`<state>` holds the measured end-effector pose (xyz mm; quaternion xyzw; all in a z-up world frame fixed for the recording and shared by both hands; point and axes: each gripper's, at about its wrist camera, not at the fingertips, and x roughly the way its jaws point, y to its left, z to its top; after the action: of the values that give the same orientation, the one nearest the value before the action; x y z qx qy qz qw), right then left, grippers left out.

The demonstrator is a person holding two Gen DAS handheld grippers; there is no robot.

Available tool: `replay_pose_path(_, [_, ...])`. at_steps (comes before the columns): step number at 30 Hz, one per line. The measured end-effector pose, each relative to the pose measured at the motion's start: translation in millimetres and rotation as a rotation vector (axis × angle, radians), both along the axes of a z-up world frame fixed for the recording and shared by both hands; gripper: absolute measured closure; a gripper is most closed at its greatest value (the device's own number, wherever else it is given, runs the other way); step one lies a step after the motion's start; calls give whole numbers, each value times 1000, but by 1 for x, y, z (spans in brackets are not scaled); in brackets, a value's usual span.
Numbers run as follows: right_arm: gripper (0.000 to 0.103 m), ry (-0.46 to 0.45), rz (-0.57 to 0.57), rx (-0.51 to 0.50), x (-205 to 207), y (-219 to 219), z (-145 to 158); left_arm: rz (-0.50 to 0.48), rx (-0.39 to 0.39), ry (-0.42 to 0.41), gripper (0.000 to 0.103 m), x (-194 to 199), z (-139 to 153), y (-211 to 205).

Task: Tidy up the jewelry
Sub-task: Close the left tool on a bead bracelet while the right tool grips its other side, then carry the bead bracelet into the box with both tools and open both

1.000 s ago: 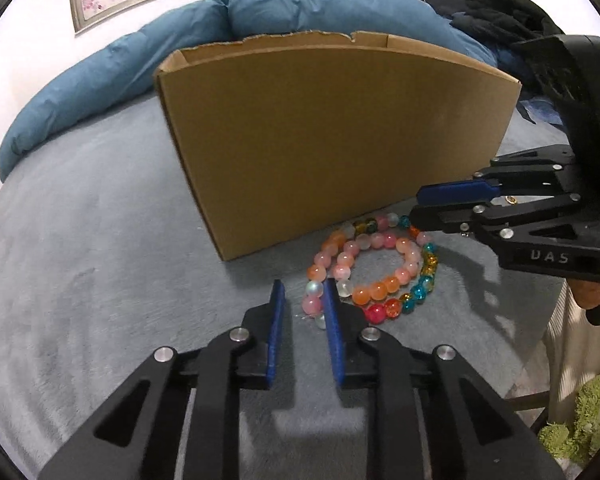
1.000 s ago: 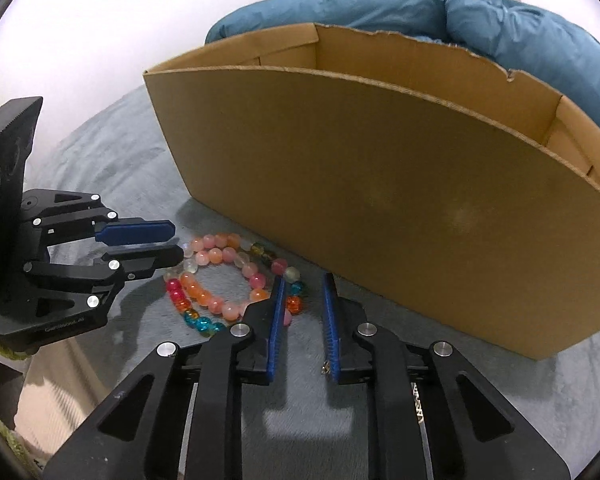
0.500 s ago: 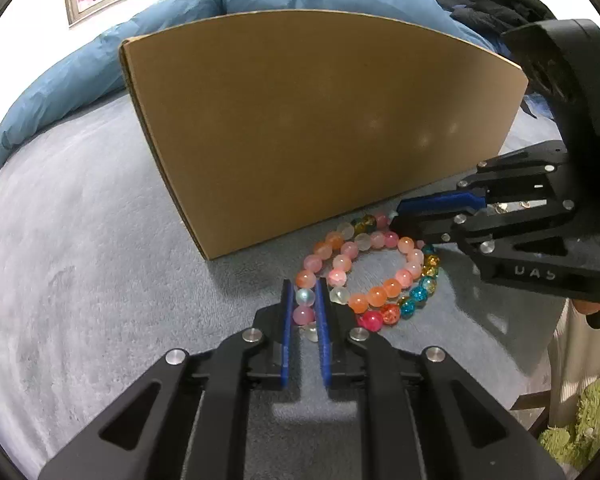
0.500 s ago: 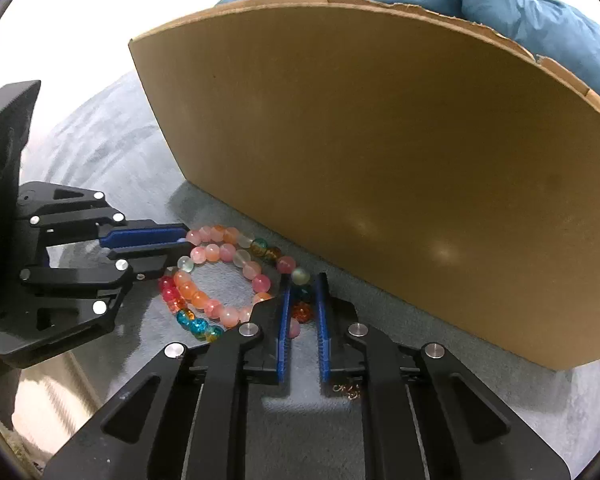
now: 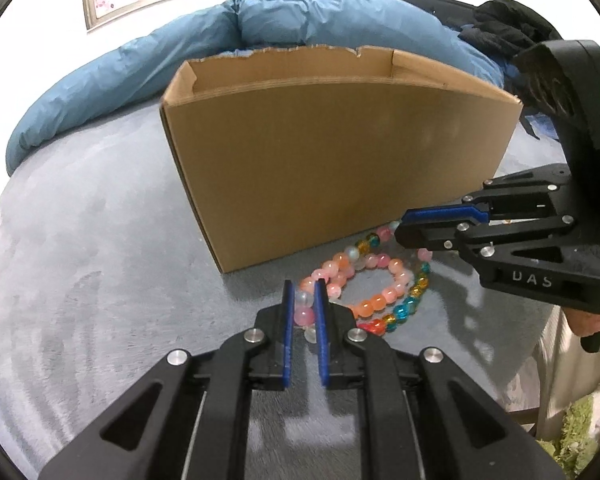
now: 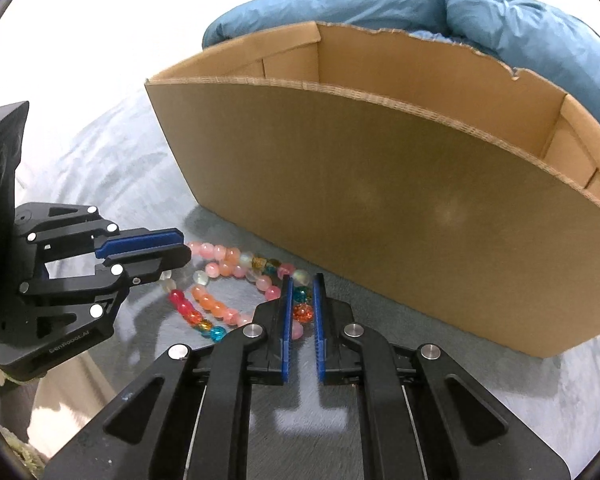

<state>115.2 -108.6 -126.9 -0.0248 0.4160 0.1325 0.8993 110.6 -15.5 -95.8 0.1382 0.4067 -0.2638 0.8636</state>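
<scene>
Two bead bracelets hang between my grippers, just in front of the open cardboard box [image 5: 340, 160]. One is pink and orange [image 5: 374, 302], the other multicoloured with blue, yellow and red beads [image 5: 404, 312]. My left gripper [image 5: 303, 304] is shut on pink beads at the left end. My right gripper [image 6: 302, 300] is shut on orange and teal beads at the right end [image 6: 303, 312]. Both bracelets [image 6: 216, 304] look raised a little off the grey blanket. The right gripper also shows in the left wrist view [image 5: 420, 228], the left gripper in the right wrist view [image 6: 164, 248].
The box [image 6: 380, 184] stands on a grey blanket [image 5: 80, 280] on a bed, with a blue duvet [image 5: 260, 28] behind it. The bed's edge and a green rug [image 5: 576, 440] lie at the lower right.
Both grippers closed on the beads and lifted back a little. The box's open top has come into view again in both views.
</scene>
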Motion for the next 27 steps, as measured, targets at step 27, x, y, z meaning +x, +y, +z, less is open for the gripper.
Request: replay_pose_path(27, [96, -260, -41, 108, -66, -19, 105, -1, -120, -208, 94, -48, 136, -5])
